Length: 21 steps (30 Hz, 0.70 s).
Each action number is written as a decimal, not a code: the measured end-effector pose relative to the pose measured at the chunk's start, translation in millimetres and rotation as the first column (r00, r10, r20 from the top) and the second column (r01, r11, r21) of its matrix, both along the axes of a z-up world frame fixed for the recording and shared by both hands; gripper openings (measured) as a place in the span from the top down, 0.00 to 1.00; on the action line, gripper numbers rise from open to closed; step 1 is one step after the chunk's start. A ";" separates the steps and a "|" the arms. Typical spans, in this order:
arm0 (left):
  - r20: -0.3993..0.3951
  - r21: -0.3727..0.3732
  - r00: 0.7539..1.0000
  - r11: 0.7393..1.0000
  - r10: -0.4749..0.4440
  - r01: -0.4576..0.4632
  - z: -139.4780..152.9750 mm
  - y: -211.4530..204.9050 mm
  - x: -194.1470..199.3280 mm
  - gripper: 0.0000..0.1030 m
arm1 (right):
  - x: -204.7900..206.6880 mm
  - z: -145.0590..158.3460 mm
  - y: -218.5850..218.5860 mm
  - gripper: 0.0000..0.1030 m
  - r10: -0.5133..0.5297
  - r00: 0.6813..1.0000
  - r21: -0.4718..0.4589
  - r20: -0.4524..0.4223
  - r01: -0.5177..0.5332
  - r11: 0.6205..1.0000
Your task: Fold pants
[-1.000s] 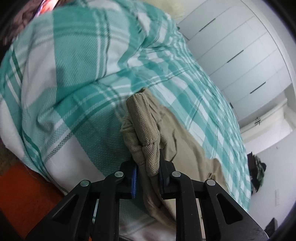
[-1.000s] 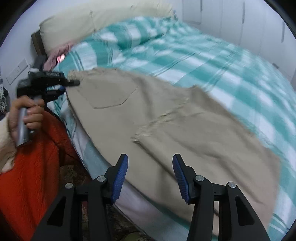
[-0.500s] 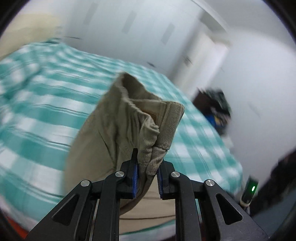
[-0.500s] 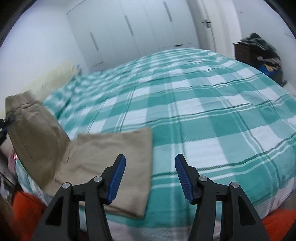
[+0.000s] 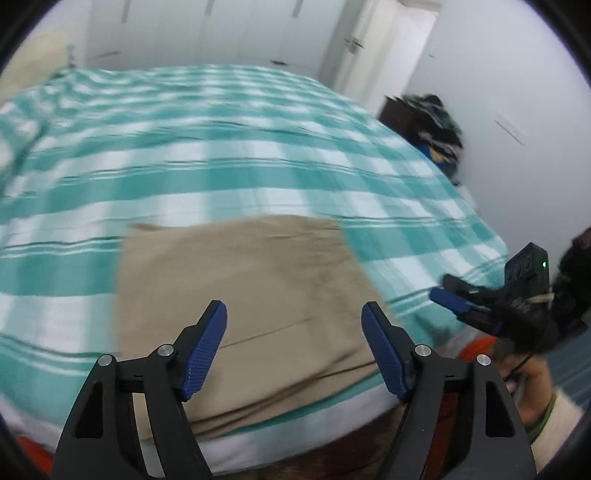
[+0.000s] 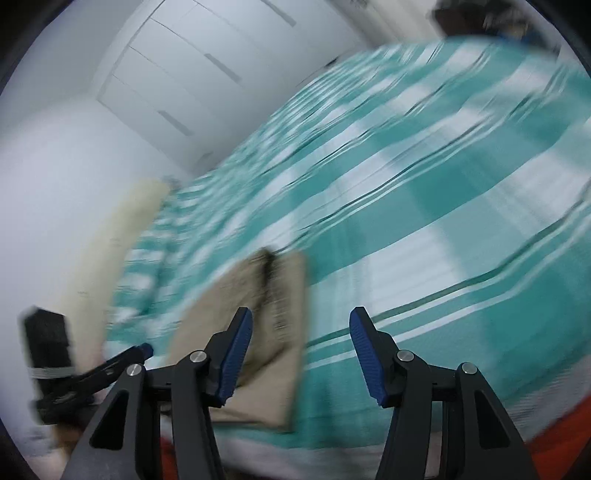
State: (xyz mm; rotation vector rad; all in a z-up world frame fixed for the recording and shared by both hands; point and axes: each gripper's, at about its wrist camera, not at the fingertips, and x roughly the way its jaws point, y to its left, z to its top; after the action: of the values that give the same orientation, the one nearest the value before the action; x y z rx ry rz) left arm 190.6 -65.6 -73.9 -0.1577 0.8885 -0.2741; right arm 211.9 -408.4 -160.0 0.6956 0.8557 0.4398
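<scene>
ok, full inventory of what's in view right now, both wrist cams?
folded khaki cotton pants: 1, tan, near edge of bed
teal-and-white plaid bedspread: 1, covers bed
cream pillow: 1, head of bed
white built-in wardrobe: 1, behind bed
dark dresser with clothes pile: 1, beside bed's far corner
left gripper: black, blue pads, open above pants
right gripper: black, blue pads, open, empty
</scene>
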 end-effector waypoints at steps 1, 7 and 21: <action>0.000 0.026 1.000 0.999 0.019 -0.019 -2.4 18.1 -8.5 0.25 | 4.0 -4.8 6.2 0.46 0.060 0.998 0.095 -0.022 -0.058 0.994; -0.043 0.149 0.996 0.986 0.080 -0.073 -45.7 71.2 -53.2 0.25 | 15.3 -18.2 60.9 0.47 0.254 0.958 0.235 -0.132 -0.219 0.947; -0.074 0.292 0.996 0.956 0.051 -0.028 -80.6 63.4 -50.7 0.39 | 32.7 -29.2 90.5 0.52 0.202 0.950 0.109 -0.238 -0.181 0.977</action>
State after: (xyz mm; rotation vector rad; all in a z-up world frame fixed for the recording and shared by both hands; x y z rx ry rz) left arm 139.9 -2.2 -154.5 0.0878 0.9946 -0.0974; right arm 244.6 -317.9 -189.2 0.7602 1.1529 0.5748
